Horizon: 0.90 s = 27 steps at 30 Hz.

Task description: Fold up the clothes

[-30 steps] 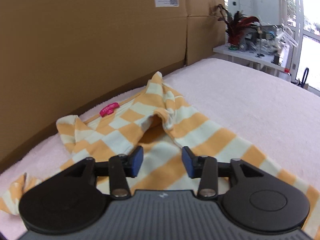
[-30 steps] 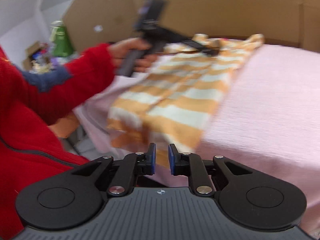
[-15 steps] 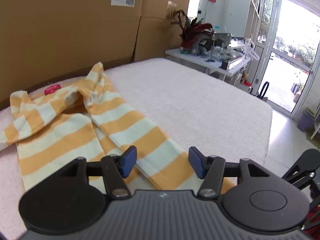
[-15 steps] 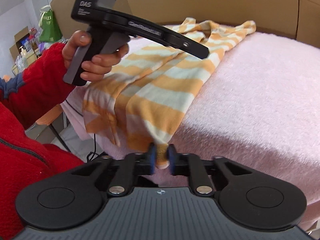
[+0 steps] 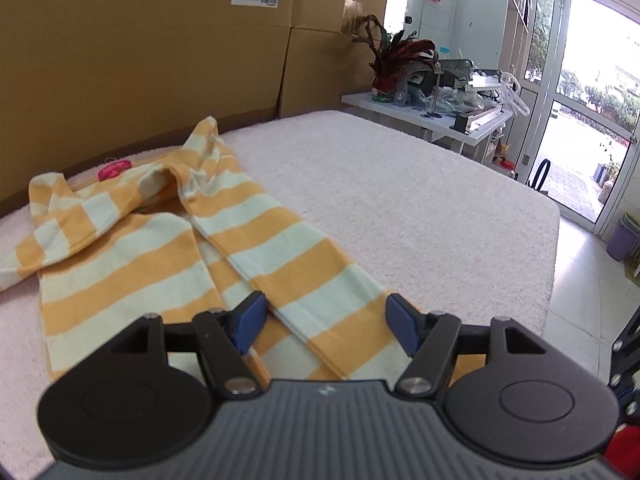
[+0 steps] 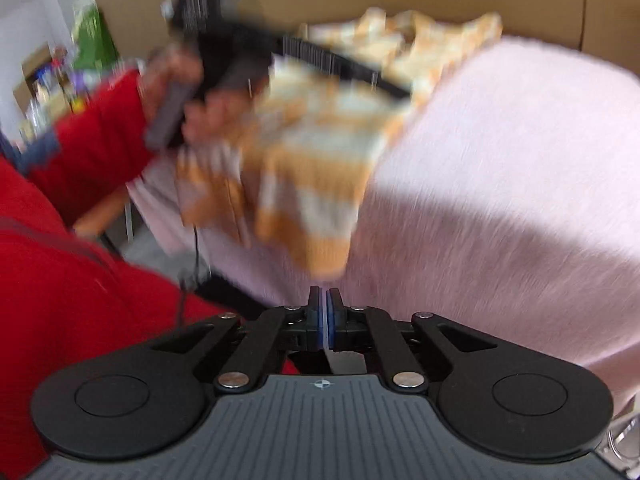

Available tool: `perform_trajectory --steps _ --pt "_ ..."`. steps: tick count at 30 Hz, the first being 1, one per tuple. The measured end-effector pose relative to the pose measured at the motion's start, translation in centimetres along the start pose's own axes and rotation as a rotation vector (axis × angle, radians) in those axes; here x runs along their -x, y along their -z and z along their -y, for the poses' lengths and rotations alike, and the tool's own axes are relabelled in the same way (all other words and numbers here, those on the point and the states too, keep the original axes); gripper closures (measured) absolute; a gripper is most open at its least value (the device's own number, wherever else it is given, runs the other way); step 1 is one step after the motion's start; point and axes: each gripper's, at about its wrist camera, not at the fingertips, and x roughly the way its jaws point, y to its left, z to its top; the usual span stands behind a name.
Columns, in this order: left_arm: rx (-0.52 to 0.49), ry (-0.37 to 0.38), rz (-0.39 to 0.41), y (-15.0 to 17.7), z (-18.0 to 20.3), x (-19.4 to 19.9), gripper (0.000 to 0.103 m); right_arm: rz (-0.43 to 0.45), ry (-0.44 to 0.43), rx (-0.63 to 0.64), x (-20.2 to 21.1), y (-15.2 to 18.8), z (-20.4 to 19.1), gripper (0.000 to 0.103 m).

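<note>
**Asker:** Left wrist view first: where does the cloth lie from you?

**Me:** Straight ahead and below. The striped garment [image 5: 132,264] is spread on the pink terry cover [image 5: 400,200]. Its long axis runs from me towards the cardboard boxes [image 5: 140,60], slanting left, and the pink label [image 5: 115,169] is at the far end. My left tongs [image 5: 325,304] have just been opening and now stand spread above the right-hand strip of cloth. The strip passes under the gap, and neither pad presses on it.

**Asker:** And the near end?

**Me:** It hangs over the table's front edge. In the right wrist view my right tongs [image 6: 323,296] are pressed together, with their tips right at the hanging hem of the garment [image 6: 316,184]. The blur hides whether any cloth is caught between the pads, so I cannot tell. I judge my right hand the nearer one to that hem, while my left is over the middle of the length.

**Asker:** What is it like to handle?

**Me:** It looks like a thin, limp knit in orange and pale bands, with two long panels and a seam ridge between them. It should drape and slide rather than hold a shape. The terry looks nappy, so it should keep the lower layer from slipping.
</note>
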Motion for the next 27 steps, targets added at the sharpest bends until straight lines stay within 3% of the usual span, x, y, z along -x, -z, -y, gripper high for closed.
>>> perform_trajectory --steps 2,4,7,10,11,13,15,17,19,23,27 --pt "0.025 0.006 0.009 0.0 -0.3 0.1 0.04 0.126 -0.017 -0.01 1.5 -1.6 0.0 0.1" --pt "0.038 0.004 0.016 0.1 -0.5 0.3 0.046 0.18 -0.057 -0.015 0.5 -2.8 -0.3 0.1" --pt "0.057 -0.009 0.031 0.3 -0.7 0.5 0.061 0.209 -0.067 -0.077 -2.5 -3.6 -0.2 0.099" --pt "0.097 -0.003 0.041 0.4 -1.4 0.6 0.066 0.199 -0.105 -0.113 -3.2 -2.9 0.3 0.103" --pt "0.106 -0.003 0.043 0.4 -1.5 0.6 0.066 0.196 -0.117 -0.125 -3.4 -2.7 0.4 0.102" --pt "0.108 -0.007 0.044 0.4 -1.5 0.6 0.066 0.078 -0.107 -0.073 -4.1 -2.4 -0.2 0.094" --pt "0.099 -0.014 0.042 0.4 -1.3 0.5 0.066 0.099 -0.107 -0.04 -3.7 -2.8 -0.5 0.094" --pt "0.093 -0.021 0.039 0.4 -1.2 0.4 0.066 0.216 -0.162 -0.064 -2.6 -4.0 -0.3 0.094" --pt "0.091 -0.026 0.037 0.4 -1.1 0.4 0.063 0.298 -0.196 -0.118 -2.5 -5.3 0.2 0.073" --pt "0.121 -0.026 0.044 0.5 -1.6 0.5 0.063 0.18 -0.107 -0.112 -5.0 -5.9 0.7 0.076" --pt "0.161 -0.008 0.053 0.6 -2.2 0.6 0.063 0.171 -0.108 -0.06 -4.0 -5.8 0.4 0.081"
